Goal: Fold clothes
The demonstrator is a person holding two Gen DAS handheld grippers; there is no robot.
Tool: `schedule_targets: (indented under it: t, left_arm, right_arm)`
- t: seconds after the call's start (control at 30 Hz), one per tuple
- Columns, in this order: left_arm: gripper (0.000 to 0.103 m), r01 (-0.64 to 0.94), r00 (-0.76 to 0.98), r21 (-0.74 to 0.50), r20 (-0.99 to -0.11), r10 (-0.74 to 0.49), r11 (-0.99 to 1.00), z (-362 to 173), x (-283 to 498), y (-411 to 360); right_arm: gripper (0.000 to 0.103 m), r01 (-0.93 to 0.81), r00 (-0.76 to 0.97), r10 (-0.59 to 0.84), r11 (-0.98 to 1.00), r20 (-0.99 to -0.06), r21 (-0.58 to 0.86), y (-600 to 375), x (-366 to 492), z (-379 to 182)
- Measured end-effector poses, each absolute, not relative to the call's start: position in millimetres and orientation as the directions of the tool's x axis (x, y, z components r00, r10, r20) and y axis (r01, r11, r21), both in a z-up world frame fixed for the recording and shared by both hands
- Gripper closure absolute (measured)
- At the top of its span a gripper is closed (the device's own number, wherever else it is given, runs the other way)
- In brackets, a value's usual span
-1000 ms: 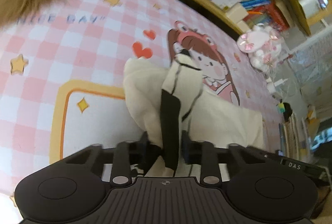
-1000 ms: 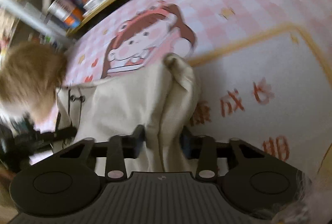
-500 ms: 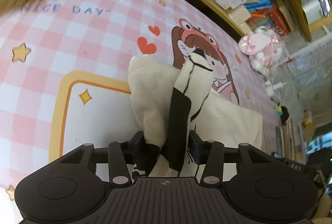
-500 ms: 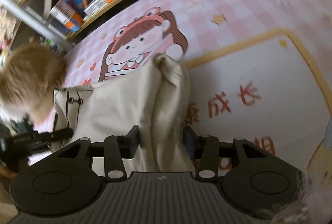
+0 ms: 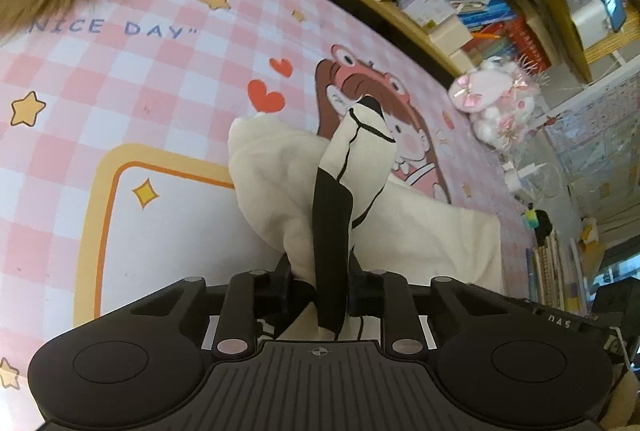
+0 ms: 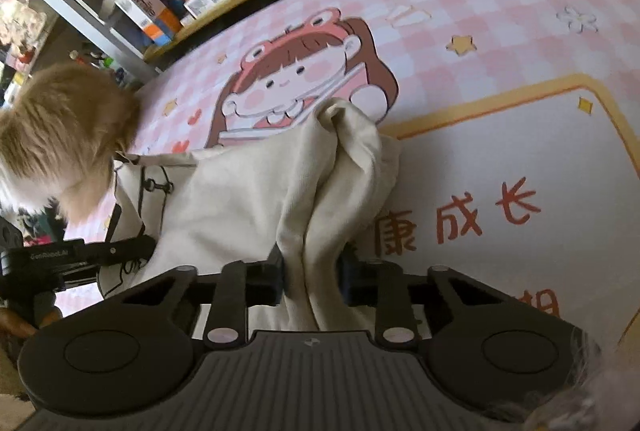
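The cream garment [image 5: 420, 231] lies on the pink checked mat [image 5: 120, 79], running ahead of both tools. The left tool [image 5: 320, 277] has just re-closed on the black-trimmed edge, and the right tool [image 6: 312, 277] on a plain bunched fold. Only the right wrist view shows the spread body and the left tool alongside.

We find the left gripper [image 5: 319, 281] built of matt black plastic: a ribbed centre plate bearing a small crosshair mark, two round raised discs at its sides, and two linkage arms each pinned by a silver screw. The right gripper [image 6: 311, 275] matches it in colour and form. White lettering on one black side bar is only partly legible.
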State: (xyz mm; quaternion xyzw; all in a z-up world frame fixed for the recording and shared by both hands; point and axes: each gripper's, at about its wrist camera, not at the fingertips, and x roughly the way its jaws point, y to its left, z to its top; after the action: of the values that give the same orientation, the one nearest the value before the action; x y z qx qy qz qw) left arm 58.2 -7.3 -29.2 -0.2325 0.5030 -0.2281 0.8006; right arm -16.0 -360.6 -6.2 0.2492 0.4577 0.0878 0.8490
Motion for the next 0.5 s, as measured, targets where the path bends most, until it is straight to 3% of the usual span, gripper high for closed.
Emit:
schedule_targets:
  t: [0.5]
  left_arm:
    - [0.081, 0.203, 0.420, -0.595, -0.665, -0.618, 0.778, -12.2, 50.6, -3.7]
  right_arm:
    - [0.081, 0.054, 0.632, 0.344, 0.875, -0.695, 0.482, -351.6, -31.7, 22.8]
